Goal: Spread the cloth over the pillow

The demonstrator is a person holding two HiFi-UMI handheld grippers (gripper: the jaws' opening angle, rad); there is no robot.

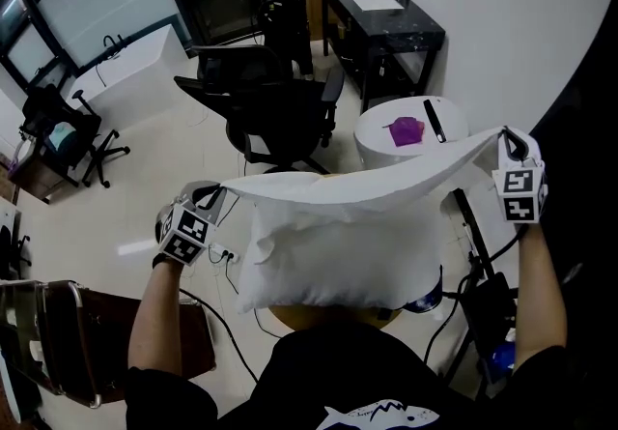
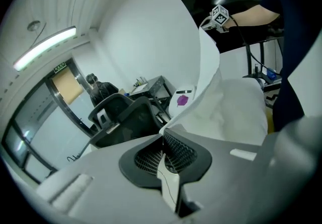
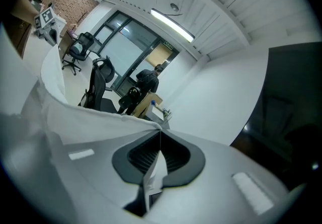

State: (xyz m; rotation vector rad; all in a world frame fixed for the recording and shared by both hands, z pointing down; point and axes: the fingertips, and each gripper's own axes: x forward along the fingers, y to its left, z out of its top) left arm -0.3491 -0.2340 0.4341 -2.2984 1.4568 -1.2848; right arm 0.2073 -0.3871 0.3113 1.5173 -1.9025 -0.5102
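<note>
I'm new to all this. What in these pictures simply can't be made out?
- What the pillow rests on: head view, the pillow and the person's body cover all but a yellowish edge.
- The purple thing on the round table: head view, too small to identify.
- How far the cloth reaches: head view, its far side hides behind its own raised edge.

Tally: singles, plus two pairs
One thin white cloth (image 1: 386,182), one plump white pillow (image 1: 338,259), two grippers (left gripper (image 1: 208,201), right gripper (image 1: 507,143)), one round white table (image 1: 377,143), one crumpled purple object (image 1: 407,130), one black desk (image 1: 386,22), and at least two black swivel office chairs (image 1: 275,104).
</note>
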